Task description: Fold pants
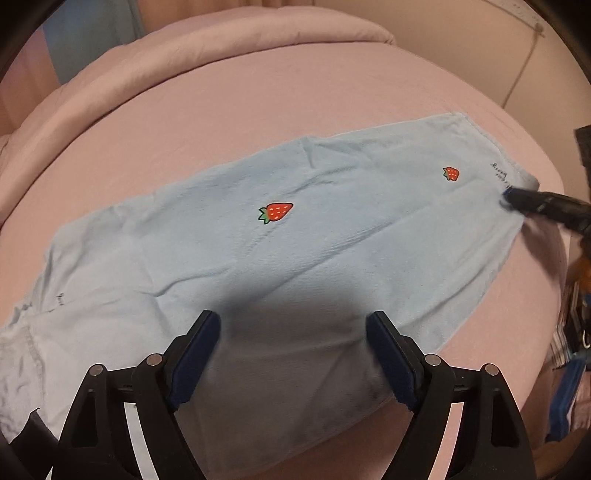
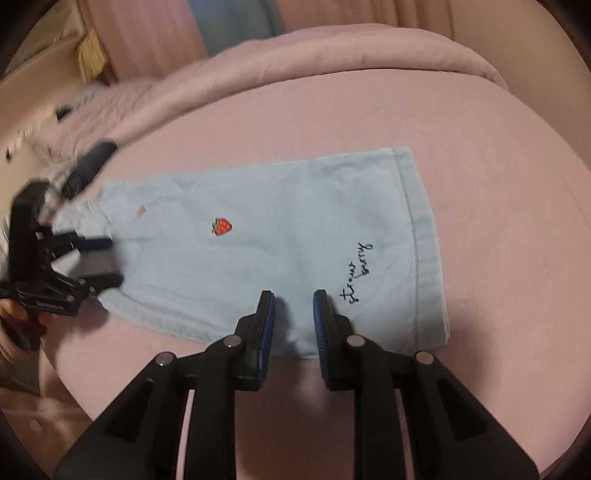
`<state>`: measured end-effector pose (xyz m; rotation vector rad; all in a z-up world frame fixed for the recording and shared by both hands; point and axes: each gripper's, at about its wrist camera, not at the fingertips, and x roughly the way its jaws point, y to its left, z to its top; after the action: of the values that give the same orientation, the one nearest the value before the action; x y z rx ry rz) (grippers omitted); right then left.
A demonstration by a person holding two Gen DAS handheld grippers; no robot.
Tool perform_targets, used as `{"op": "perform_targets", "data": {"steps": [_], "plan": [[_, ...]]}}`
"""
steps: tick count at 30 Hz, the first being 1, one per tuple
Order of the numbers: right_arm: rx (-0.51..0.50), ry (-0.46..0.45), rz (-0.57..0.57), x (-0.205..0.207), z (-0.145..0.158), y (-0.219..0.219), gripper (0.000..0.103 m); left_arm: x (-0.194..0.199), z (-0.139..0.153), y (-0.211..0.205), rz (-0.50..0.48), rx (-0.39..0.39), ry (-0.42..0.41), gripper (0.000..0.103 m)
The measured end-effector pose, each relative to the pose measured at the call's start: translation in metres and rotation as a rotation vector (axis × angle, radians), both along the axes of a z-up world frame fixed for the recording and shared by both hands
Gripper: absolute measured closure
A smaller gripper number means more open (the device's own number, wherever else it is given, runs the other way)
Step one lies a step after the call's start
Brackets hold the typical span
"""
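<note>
Light blue pants (image 1: 295,236) with red strawberry prints lie flat on the pink bed sheet (image 1: 258,110), the legs laid one on the other. My left gripper (image 1: 293,319) hovers open over the waist end and casts a shadow on the cloth. In the right wrist view it appears at the far left (image 2: 99,260), its jaws on either side of the waist edge. My right gripper (image 2: 293,295) stands over the near edge of the pants (image 2: 258,240), close to the hem and the "straw berry" script. Its jaws are narrowly apart with no cloth pinched between them. Its tips (image 1: 511,199) meet the hem corner.
A rolled pink duvet (image 1: 221,48) runs along the far side of the bed. Pink curtains (image 2: 147,33) hang behind it. Blurred white and dark items (image 2: 74,162) lie beyond the waist end. Striped and blue cloth (image 1: 569,369) sits off the bed edge.
</note>
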<state>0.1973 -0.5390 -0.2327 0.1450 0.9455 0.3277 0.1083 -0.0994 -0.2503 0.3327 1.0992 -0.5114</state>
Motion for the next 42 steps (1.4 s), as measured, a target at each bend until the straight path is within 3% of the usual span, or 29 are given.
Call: {"op": "perform_targets", "data": {"steps": [2, 4, 6, 9, 14, 20, 30, 31, 32, 33, 35, 37, 42], "plan": [[0.165, 0.011, -0.071, -0.006, 0.009, -0.025, 0.076, 0.002, 0.014, 0.001, 0.013, -0.023, -0.011, 0.02], [0.302, -0.041, -0.13, -0.025, 0.02, -0.049, 0.07, 0.0, 0.024, 0.005, 0.035, -0.075, 0.001, 0.02], [0.377, -0.065, -0.227, -0.046, 0.023, -0.075, 0.059, 0.002, 0.03, 0.011, 0.081, -0.137, 0.027, 0.02], [0.435, -0.025, -0.329, -0.073, 0.01, -0.097, 0.056, 0.013, 0.034, 0.013, 0.155, -0.197, 0.066, 0.02], [0.472, 0.047, -0.415, -0.095, -0.013, -0.116, 0.055, 0.007, 0.034, 0.0, 0.216, -0.235, 0.101, 0.02], [0.423, 0.083, -0.475, -0.07, -0.012, -0.087, 0.052, -0.009, 0.031, -0.006, 0.235, -0.303, 0.163, 0.02], [0.505, 0.04, -0.534, -0.05, -0.013, -0.078, 0.049, -0.014, 0.038, 0.004, 0.218, -0.333, 0.166, 0.02], [0.491, 0.028, -0.529, -0.05, -0.012, -0.073, 0.049, -0.015, 0.038, 0.003, 0.222, -0.335, 0.167, 0.02], [0.467, 0.018, -0.528, -0.05, -0.011, -0.068, 0.058, -0.015, 0.038, 0.004, 0.225, -0.339, 0.168, 0.02], [0.432, 0.017, -0.534, -0.051, -0.01, -0.065, 0.076, -0.016, 0.038, 0.006, 0.227, -0.345, 0.167, 0.02], [0.46, 0.025, -0.55, -0.051, -0.014, -0.067, 0.087, -0.017, 0.04, 0.014, 0.236, -0.353, 0.162, 0.02], [0.525, 0.022, -0.561, -0.057, -0.018, -0.07, 0.091, -0.016, 0.041, 0.023, 0.254, -0.362, 0.16, 0.02], [0.506, -0.044, -0.528, -0.062, -0.003, -0.055, 0.094, -0.013, 0.04, 0.037, 0.3, -0.383, 0.159, 0.02]]}}
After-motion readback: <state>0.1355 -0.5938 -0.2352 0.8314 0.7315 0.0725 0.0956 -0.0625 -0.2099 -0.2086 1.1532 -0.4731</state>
